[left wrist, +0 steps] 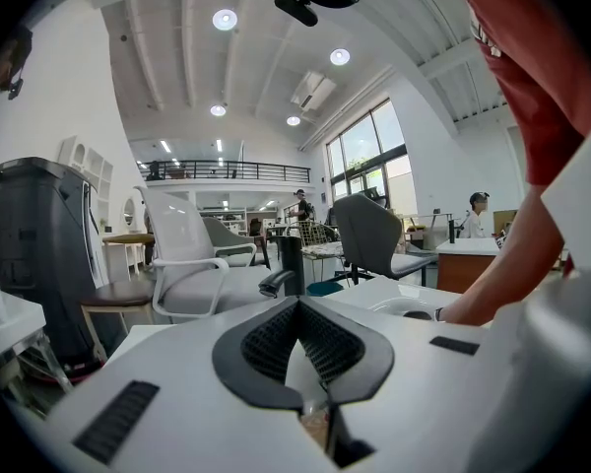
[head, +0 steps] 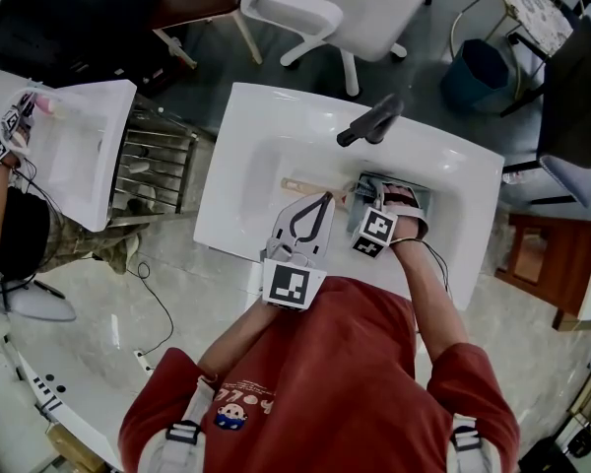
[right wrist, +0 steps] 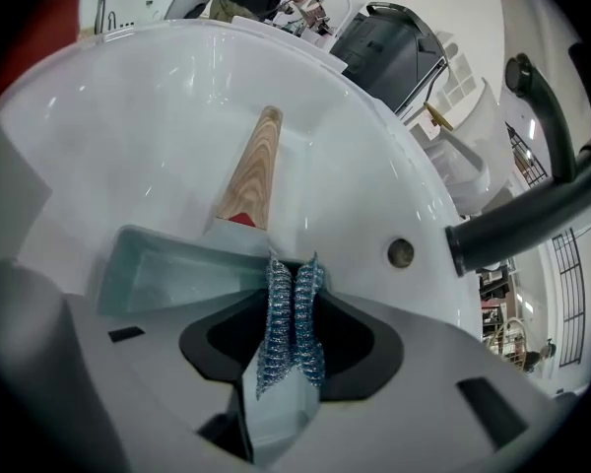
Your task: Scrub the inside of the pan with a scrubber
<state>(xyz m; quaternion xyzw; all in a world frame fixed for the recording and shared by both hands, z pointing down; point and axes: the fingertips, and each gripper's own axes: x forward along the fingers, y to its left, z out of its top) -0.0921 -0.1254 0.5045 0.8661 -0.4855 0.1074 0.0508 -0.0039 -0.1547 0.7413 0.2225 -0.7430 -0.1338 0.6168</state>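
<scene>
A pale green square pan [head: 417, 194] lies in the white sink [head: 256, 146], its wooden handle [head: 300, 184] pointing left. My right gripper [head: 369, 197] hangs over the pan, shut on a blue-silver wire scrubber [right wrist: 291, 323]. In the right gripper view [right wrist: 294, 266] the scrubber sits just above the pan's inside [right wrist: 167, 269], with the handle [right wrist: 251, 170] beyond. My left gripper [head: 325, 198] is shut, tips by the handle near the pan. In the left gripper view [left wrist: 297, 305] its tips meet with nothing clearly between them.
A black faucet [head: 372, 123] arches over the sink's far rim, and an overflow hole [right wrist: 401, 253] sits below it. A white office chair [head: 345, 8] stands behind the sink. To the left are a second sink [head: 79, 136] and a metal rack [head: 153, 166].
</scene>
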